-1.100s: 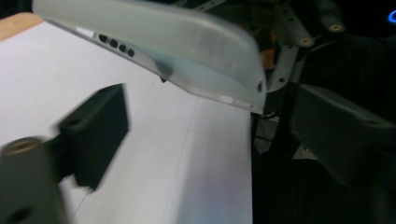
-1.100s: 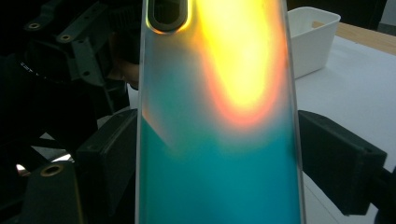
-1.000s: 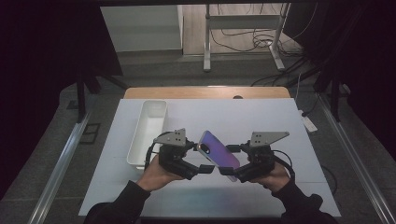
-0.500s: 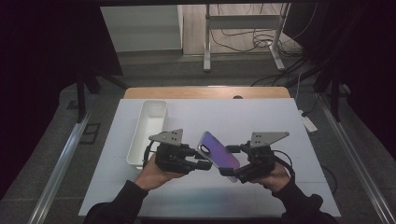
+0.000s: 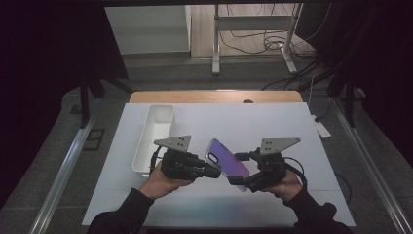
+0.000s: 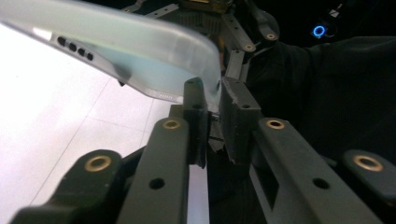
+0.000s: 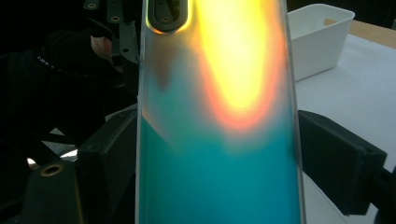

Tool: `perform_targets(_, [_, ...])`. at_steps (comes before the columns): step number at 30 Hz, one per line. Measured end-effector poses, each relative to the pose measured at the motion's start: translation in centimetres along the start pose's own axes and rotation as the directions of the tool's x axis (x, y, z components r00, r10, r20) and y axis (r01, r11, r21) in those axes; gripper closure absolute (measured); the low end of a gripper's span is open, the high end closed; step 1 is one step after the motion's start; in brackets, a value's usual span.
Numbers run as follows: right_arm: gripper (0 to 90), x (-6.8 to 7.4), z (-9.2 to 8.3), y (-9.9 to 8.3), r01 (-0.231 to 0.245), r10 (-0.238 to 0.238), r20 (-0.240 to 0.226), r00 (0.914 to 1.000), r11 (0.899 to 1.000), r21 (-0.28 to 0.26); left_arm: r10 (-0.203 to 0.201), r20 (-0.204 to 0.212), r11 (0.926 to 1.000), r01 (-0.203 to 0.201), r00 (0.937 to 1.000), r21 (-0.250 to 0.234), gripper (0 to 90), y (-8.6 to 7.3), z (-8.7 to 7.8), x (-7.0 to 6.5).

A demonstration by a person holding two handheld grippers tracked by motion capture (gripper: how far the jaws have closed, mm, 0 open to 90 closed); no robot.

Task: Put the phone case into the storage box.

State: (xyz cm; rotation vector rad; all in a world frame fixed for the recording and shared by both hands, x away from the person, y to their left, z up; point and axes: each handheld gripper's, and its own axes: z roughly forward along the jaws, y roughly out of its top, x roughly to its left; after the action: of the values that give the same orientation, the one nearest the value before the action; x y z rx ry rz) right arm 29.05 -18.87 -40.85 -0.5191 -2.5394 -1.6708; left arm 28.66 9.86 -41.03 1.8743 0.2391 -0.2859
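One unbranded iridescent phone case (image 5: 227, 164) is pinched by both the right gripper (image 5: 242, 180) and the just-closing left gripper (image 5: 214, 171), beside one white bin (image 5: 155, 137).

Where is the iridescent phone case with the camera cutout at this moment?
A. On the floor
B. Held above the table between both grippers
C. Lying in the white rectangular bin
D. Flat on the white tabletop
B: the iridescent phone case is gripped across its sides by the right gripper, and the left gripper pinches its corner, clear of the white bin.
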Motion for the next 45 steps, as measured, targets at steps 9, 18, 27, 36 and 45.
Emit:
perform_targets(9, [16.5, 0.1, 0.2, -0.1, 0.006, -0.006, -0.029, 0.9996, 1.000, 0.011, 0.009, 0.055, 0.9999, -0.009, 0.9984, 0.012, 86.1, -0.2, 0.0, 0.2])
perform_targets(18, [15.9, -0.2, 0.5, -0.2, -0.017, 0.019, -0.087, 0.9960, 1.000, 0.022, 0.041, 0.081, 0.9989, -0.043, 0.9959, 0.017, 88.0, -0.2, -0.1, 0.1])
perform_targets(27, [14.2, -0.5, 1.0, -0.5, -0.033, 0.039, -0.093, 0.9949, 0.997, 0.062, 0.048, 0.066, 0.9978, -0.051, 0.9967, 0.042, 88.3, -0.3, 0.3, 0.1])
perform_targets(36, [11.5, -0.5, 1.2, -0.7, -0.025, 0.031, -0.077, 0.9966, 0.996, 0.084, 0.049, 0.046, 0.9974, -0.051, 0.9977, 0.050, 88.6, -0.3, 0.2, 0.1])
perform_targets(45, [7.2, -0.6, 1.4, -1.0, -0.008, 0.013, -0.044, 0.9990, 0.992, 0.124, 0.037, 0.007, 0.9965, -0.038, 0.9993, 0.074, 88.5, -0.3, 0.1, 0.2])
